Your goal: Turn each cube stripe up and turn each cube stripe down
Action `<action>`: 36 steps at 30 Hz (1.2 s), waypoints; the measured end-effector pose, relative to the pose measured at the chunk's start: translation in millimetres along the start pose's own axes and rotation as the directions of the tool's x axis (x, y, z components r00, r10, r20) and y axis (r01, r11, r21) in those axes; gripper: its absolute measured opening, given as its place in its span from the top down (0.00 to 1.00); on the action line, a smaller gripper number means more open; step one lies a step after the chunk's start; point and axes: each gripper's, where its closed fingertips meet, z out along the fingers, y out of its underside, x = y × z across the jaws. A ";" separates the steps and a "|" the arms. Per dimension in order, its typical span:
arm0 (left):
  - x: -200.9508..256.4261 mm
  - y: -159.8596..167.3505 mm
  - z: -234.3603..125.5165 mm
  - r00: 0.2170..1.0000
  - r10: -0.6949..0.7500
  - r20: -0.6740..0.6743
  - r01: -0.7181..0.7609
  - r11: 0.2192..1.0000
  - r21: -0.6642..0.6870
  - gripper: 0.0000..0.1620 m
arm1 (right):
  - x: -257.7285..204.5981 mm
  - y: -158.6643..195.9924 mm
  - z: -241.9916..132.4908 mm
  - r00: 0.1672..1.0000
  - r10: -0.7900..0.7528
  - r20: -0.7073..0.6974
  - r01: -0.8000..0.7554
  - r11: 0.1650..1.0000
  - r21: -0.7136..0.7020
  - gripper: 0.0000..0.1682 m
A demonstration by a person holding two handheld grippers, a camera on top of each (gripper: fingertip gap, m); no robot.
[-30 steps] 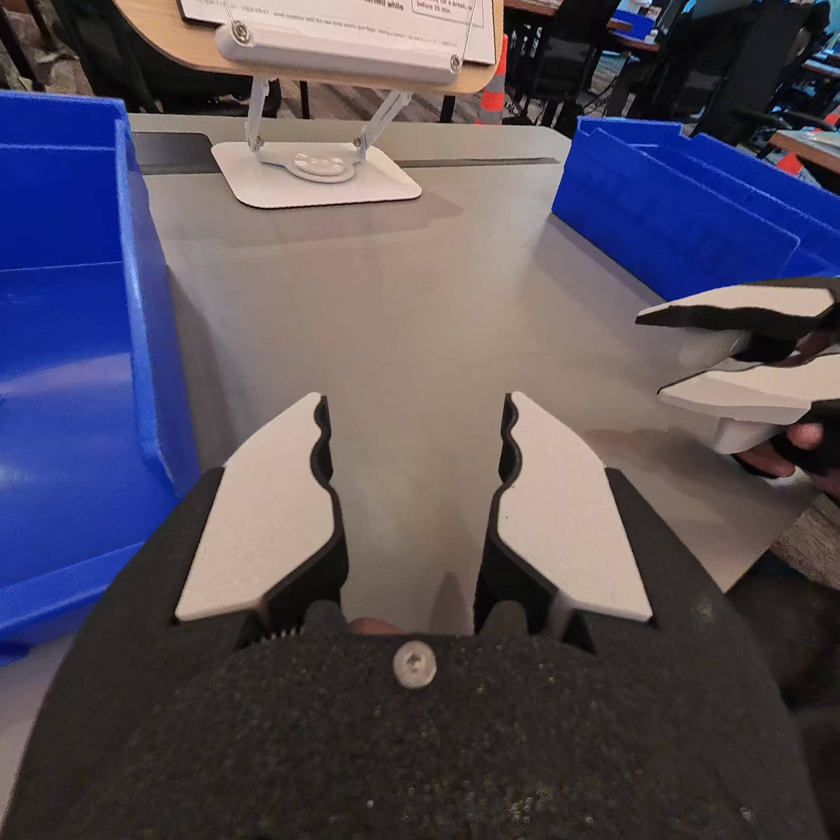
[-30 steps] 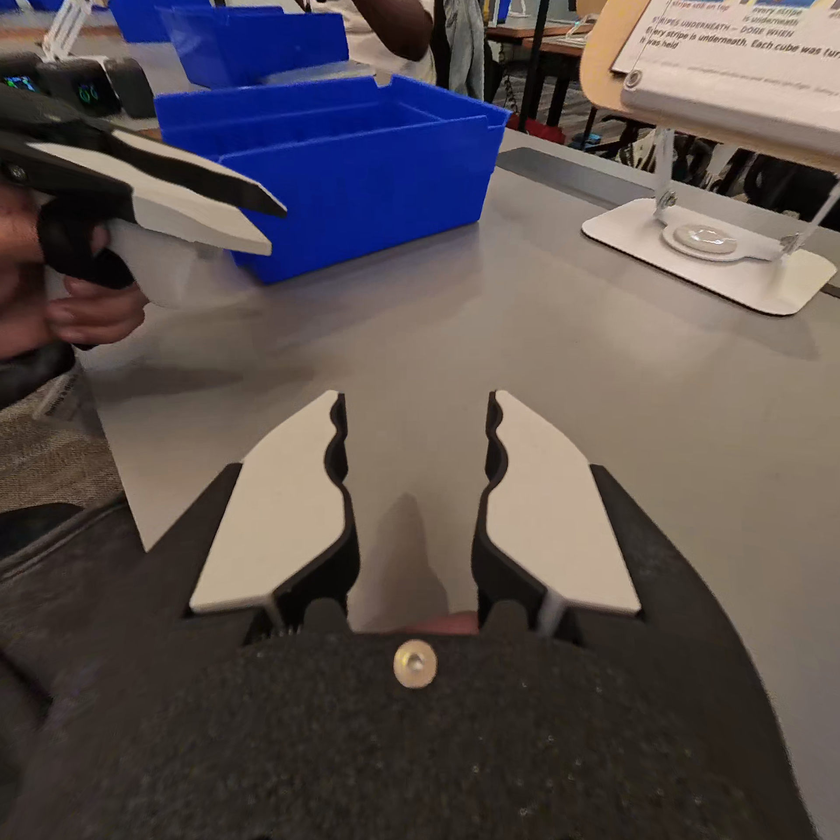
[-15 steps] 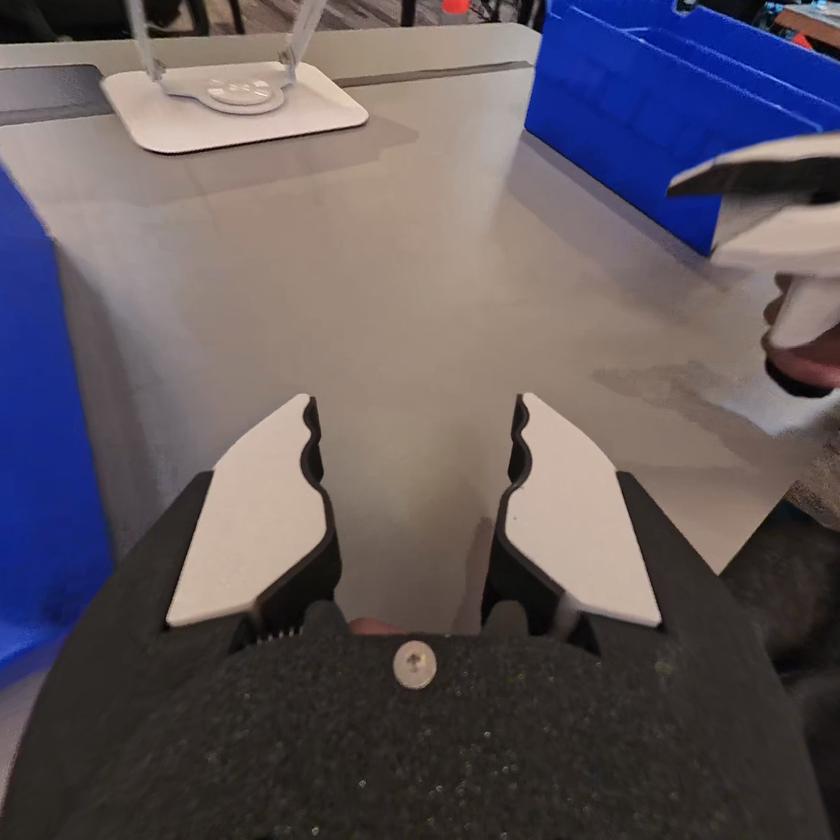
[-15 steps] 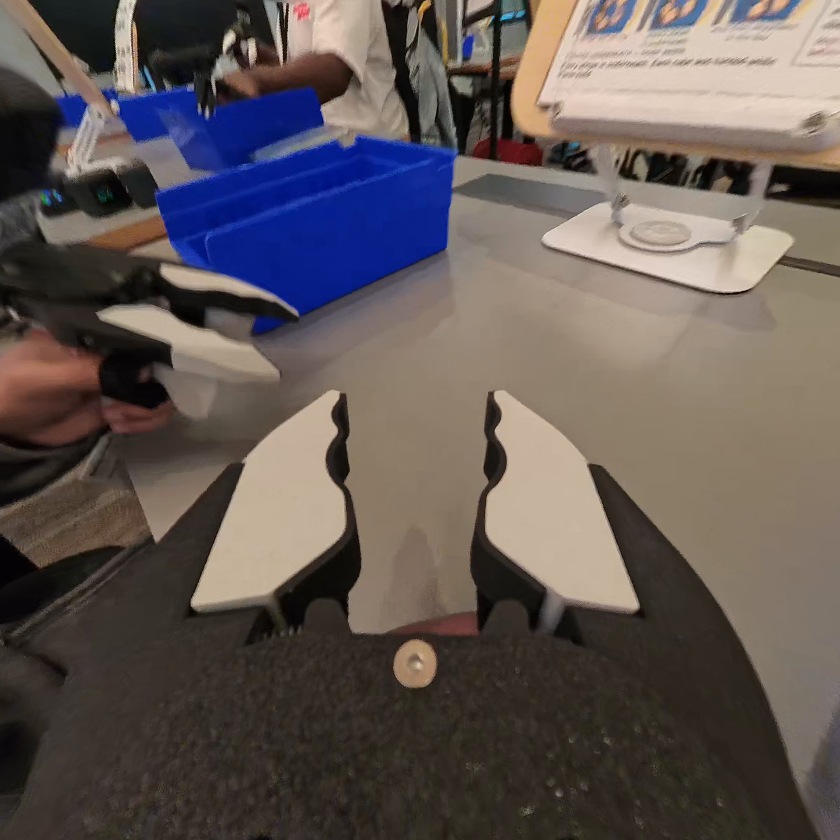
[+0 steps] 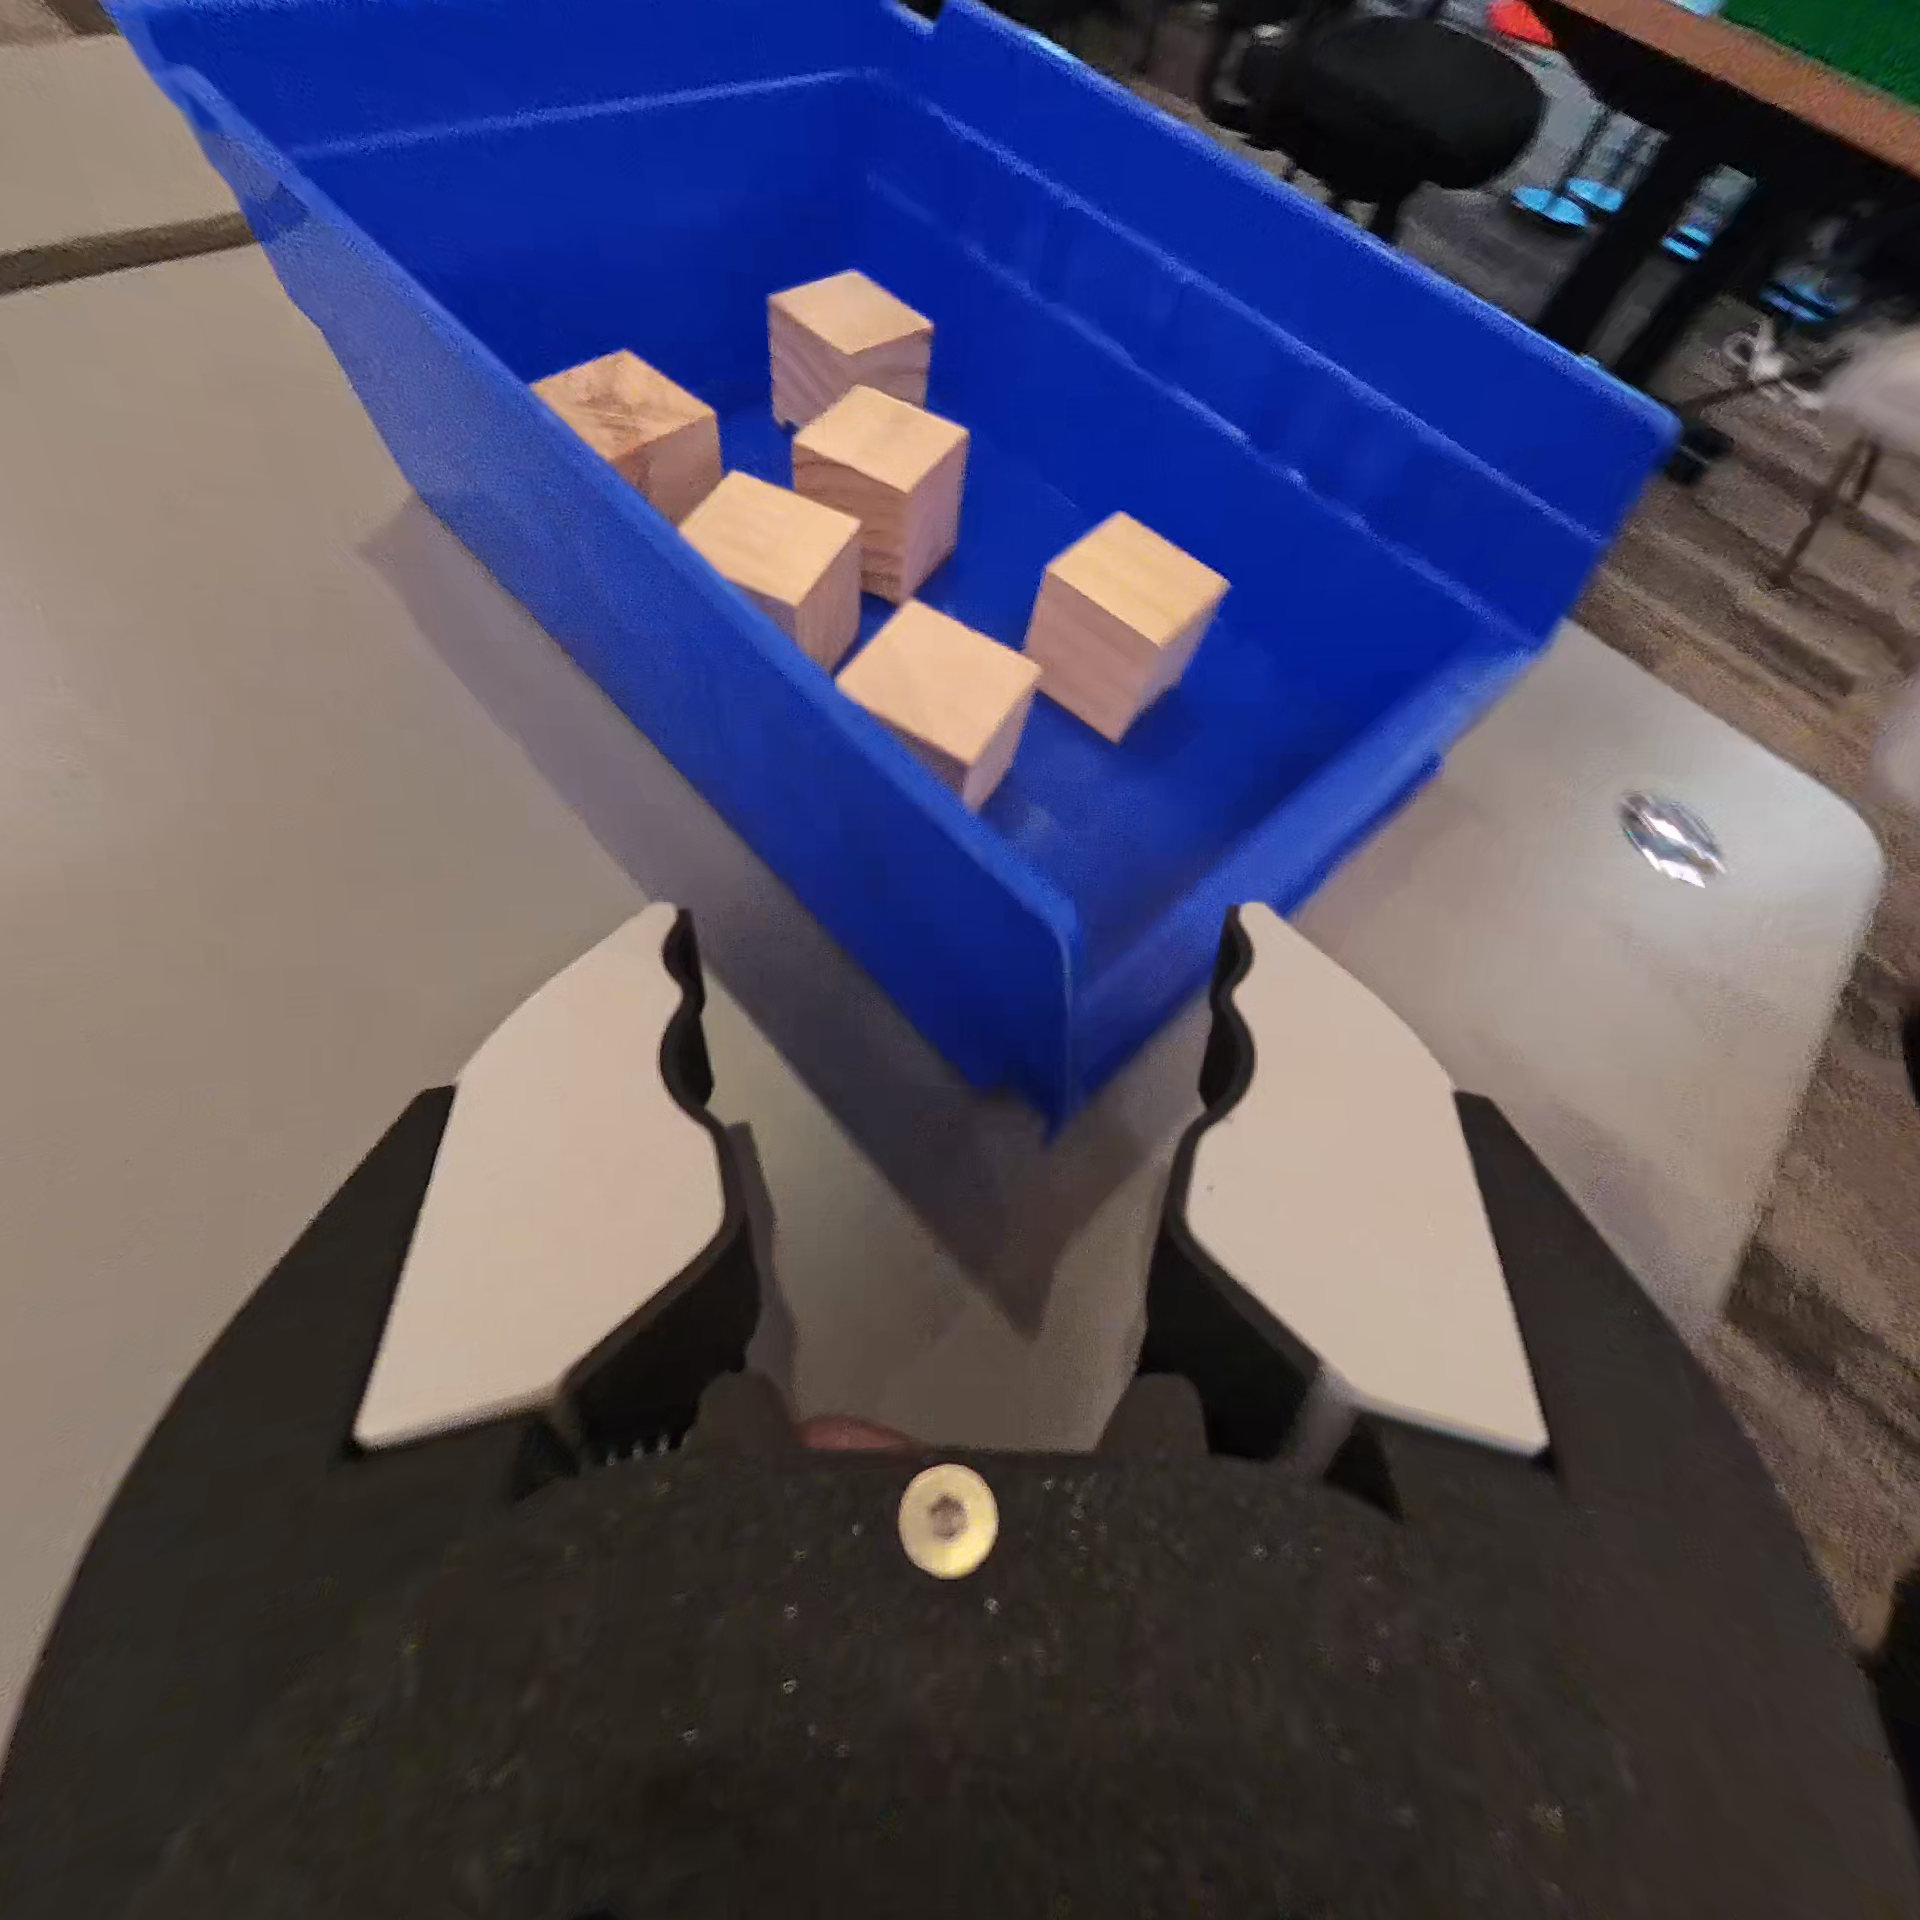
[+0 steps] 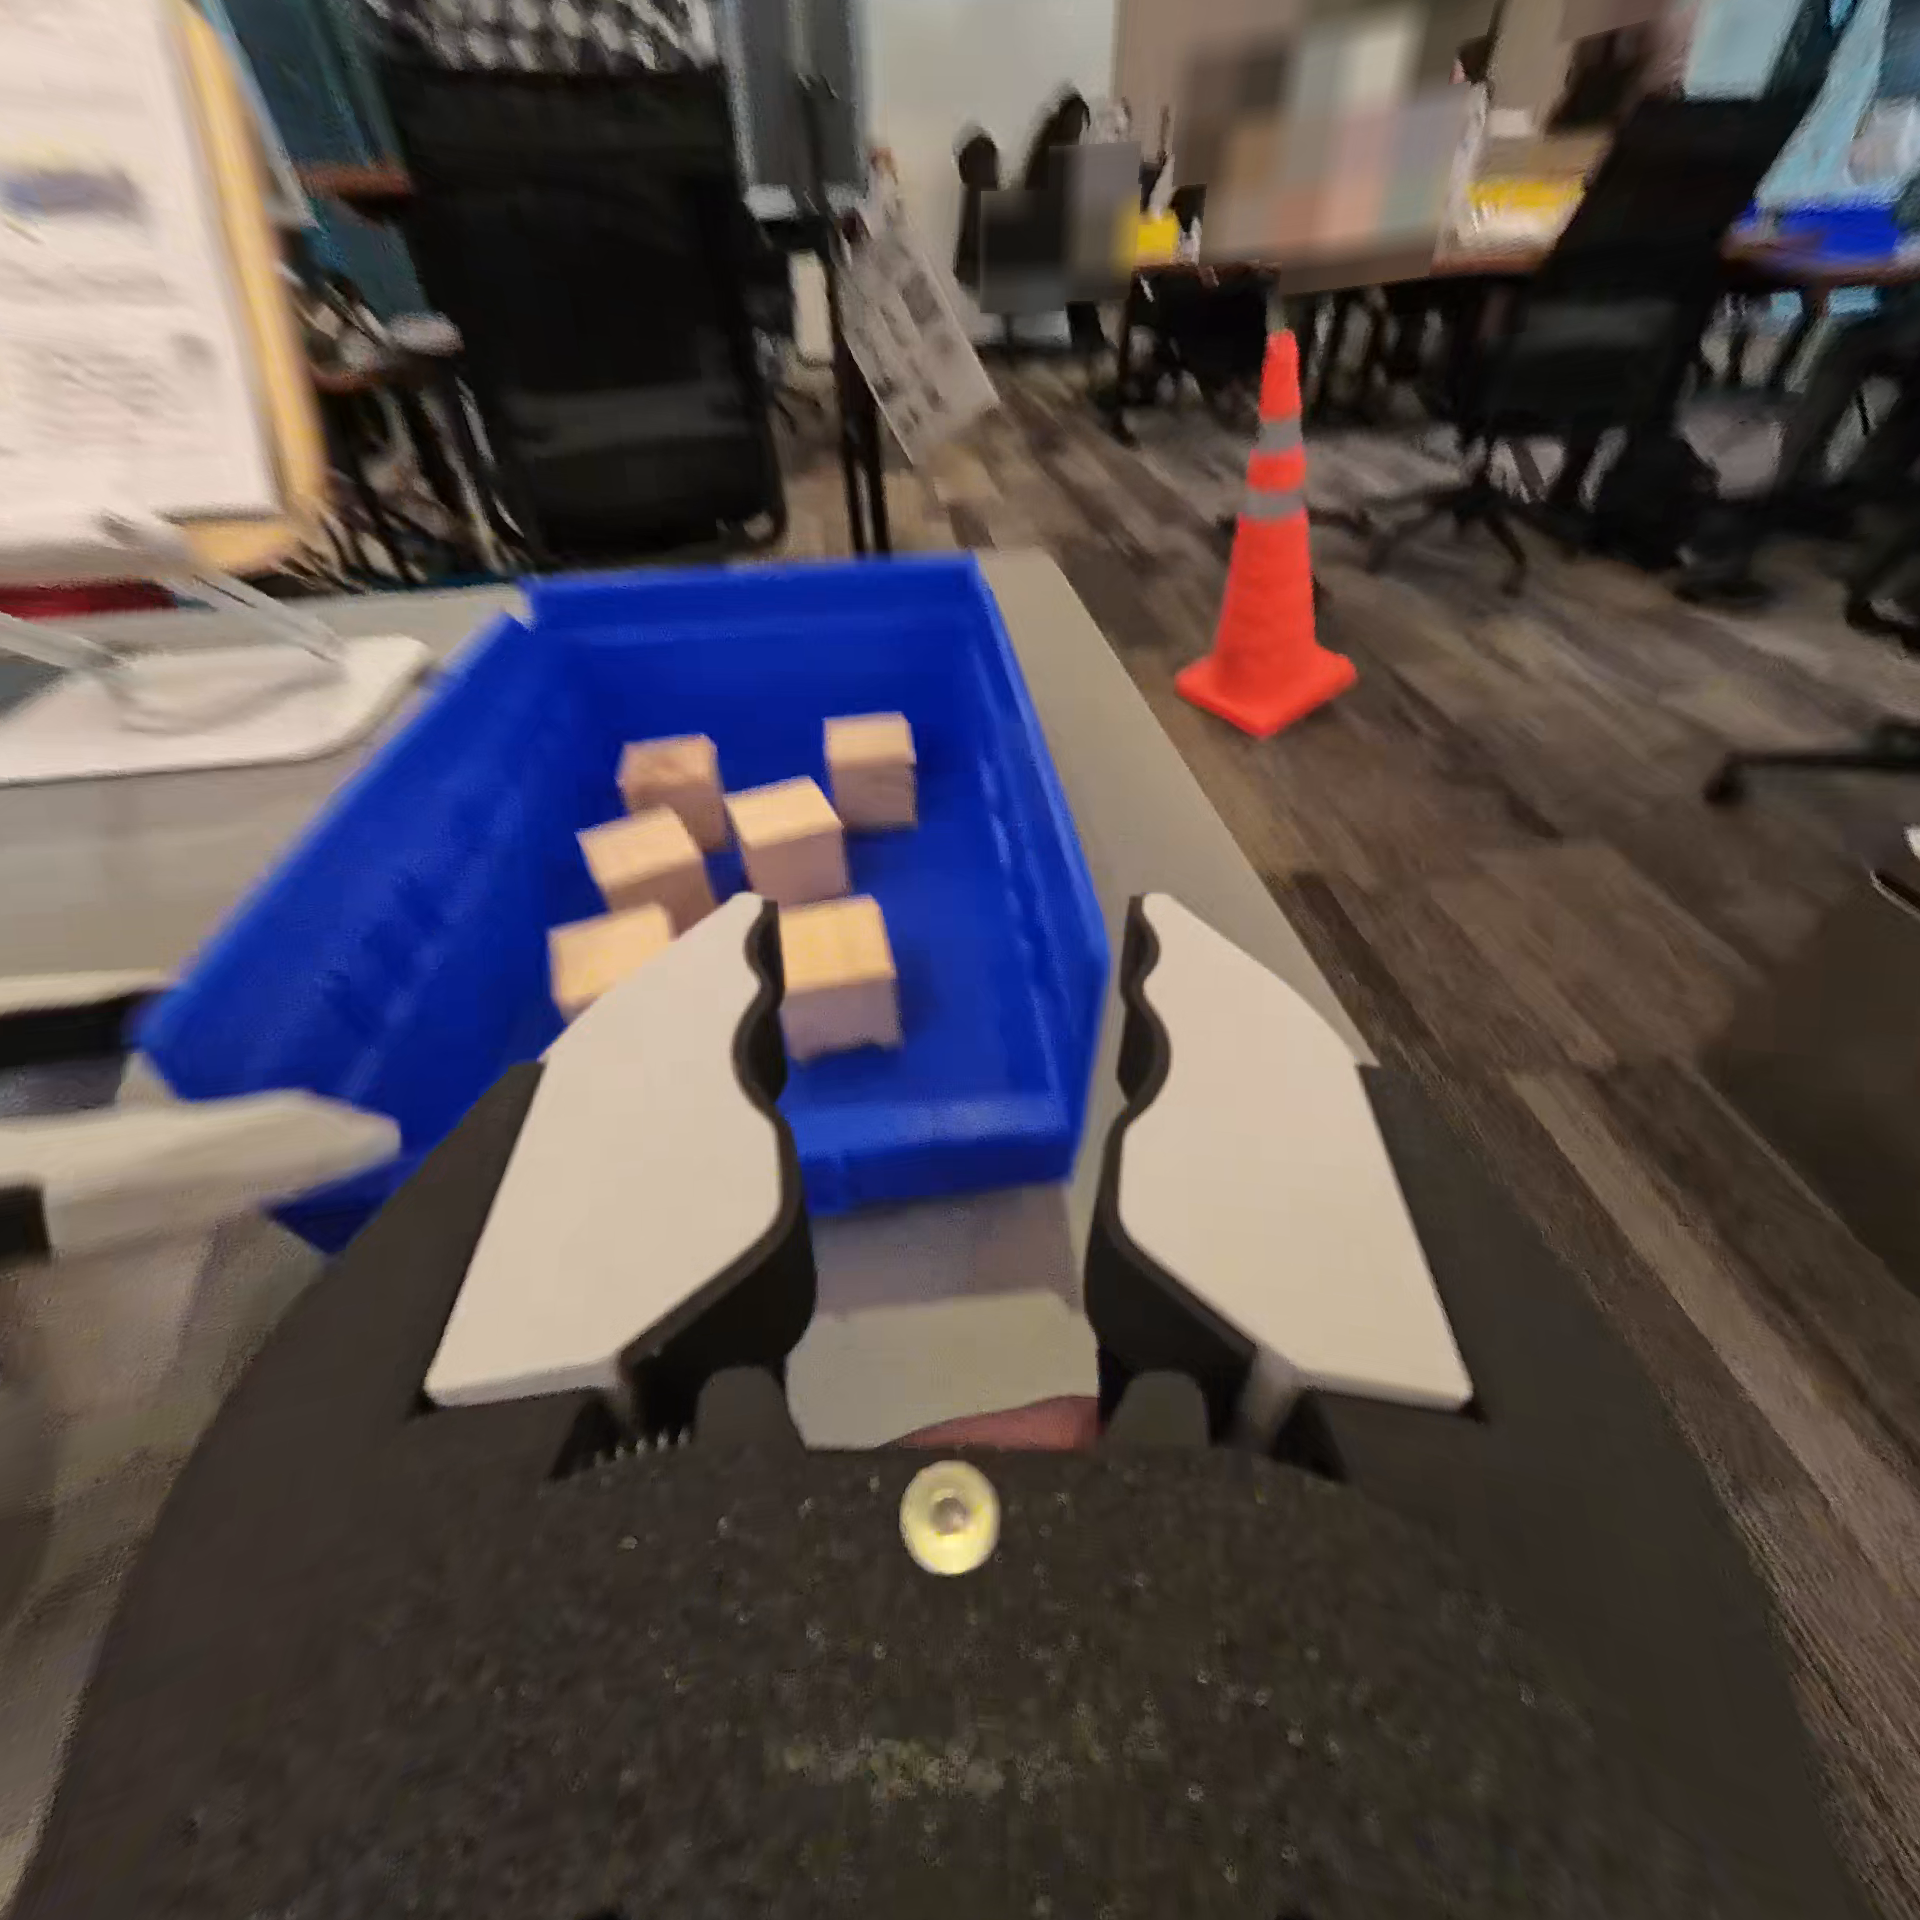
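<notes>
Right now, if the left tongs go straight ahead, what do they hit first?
Most likely the near corner of the blue bin, which sits right between the open left tongs; the wooden cubes lie beyond it. Depth is unclear.

My left gripper [image 5: 951, 997] shows pale grey finger plates over matte black backing, speckled black foam behind, with a brassy silver screw in the middle. My right gripper [image 6: 945, 987] wears the same grey and black. Ahead sits the bright blue plastic bin [image 5: 862, 831], solid blue inside and out. In it, six pale tan wooden cubes [image 5: 883, 488], fine straight grain lines on most faces; the far-left cube [image 5: 629, 416] has darker brown swirls on top. No stripe shows on any face I see. The light grey matte tabletop [image 5: 239, 727] is plain. Off to the right, an orange traffic cone [image 6: 1268, 561] carries grey bands, on grey-brown streaked plank flooring [image 6: 1558, 831].
</notes>
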 end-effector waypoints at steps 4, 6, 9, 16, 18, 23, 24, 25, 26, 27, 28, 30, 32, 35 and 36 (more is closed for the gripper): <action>1.4 -9.7 22.7 0.987 -0.161 -0.027 0.161 0.987 -0.001 0.60 | 16.5 50.5 24.2 1.000 -0.014 -0.011 0.012 0.987 -0.158 0.64; -13.7 -14.7 19.2 0.986 -0.156 0.053 0.154 0.987 0.042 0.70 | 11.9 63.2 38.3 1.000 -0.025 0.000 0.025 0.982 -0.186 0.65; -44.6 -18.2 7.9 0.973 -0.121 0.198 0.110 0.992 0.063 0.88 | 1.1 64.8 49.4 1.000 -0.028 0.012 0.030 0.981 -0.191 0.67; -72.1 -16.3 -7.7 0.942 -0.134 0.307 0.120 0.991 0.065 0.97 | -42.9 63.3 49.9 0.996 0.049 0.079 -0.034 0.983 -0.179 0.84; -73.2 -13.7 -18.8 0.937 -0.101 0.335 0.085 0.995 0.061 0.98 | -38.8 58.6 43.2 1.000 0.026 -0.010 -0.028 0.986 -0.165 0.98; -98.4 -7.0 -77.7 0.921 -0.050 0.386 0.008 0.994 0.110 0.97 | -92.2 30.7 25.1 0.999 0.012 0.032 -0.009 0.997 -0.078 0.98; -108.4 -3.6 -94.8 0.913 -0.061 0.403 0.011 0.992 0.126 0.97 | -110.7 24.5 22.1 0.998 0.018 0.053 -0.014 0.998 -0.060 0.98; -120.0 1.0 -112.8 0.902 -0.072 0.426 0.015 0.991 0.135 0.97 | -131.1 20.2 20.4 0.996 0.023 0.081 -0.019 0.999 -0.049 0.98; -132.7 6.6 -131.6 0.887 -0.084 0.453 0.021 0.990 0.141 0.97 | -153.1 17.9 19.8 0.993 0.027 0.115 -0.022 0.999 -0.044 0.98; -145.8 12.6 -150.7 0.871 -0.099 0.481 0.029 0.988 0.149 0.97 | -175.8 18.1 20.3 0.987 0.032 0.155 -0.025 0.999 -0.045 0.98; -159.1 19.1 -169.6 0.852 -0.106 0.513 0.032 0.988 0.152 0.97 | -198.8 20.4 21.4 0.981 0.033 0.193 -0.023 0.998 -0.051 0.98; -184.6 34.3 -204.1 0.805 -0.116 0.582 0.035 0.988 0.148 0.97 | -243.3 30.0 24.5 0.966 -0.001 0.259 0.020 0.997 -0.070 0.98; -204.7 51.7 -228.4 0.780 -0.130 0.612 0.046 0.988 0.150 0.97 | -279.0 42.3 25.8 0.948 -0.038 0.317 0.070 0.994 -0.089 0.98; -223.5 81.6 -244.3 0.772 -0.176 0.611 0.115 0.984 0.138 0.97 | -312.5 61.2 25.0 0.927 -0.028 0.373 0.088 0.985 -0.146 0.98; -225.2 85.8 -246.7 0.778 -0.200 0.595 0.132 0.979 0.156 0.96 | -317.0 66.3 25.1 0.928 -0.026 0.371 0.094 0.982 -0.165 0.98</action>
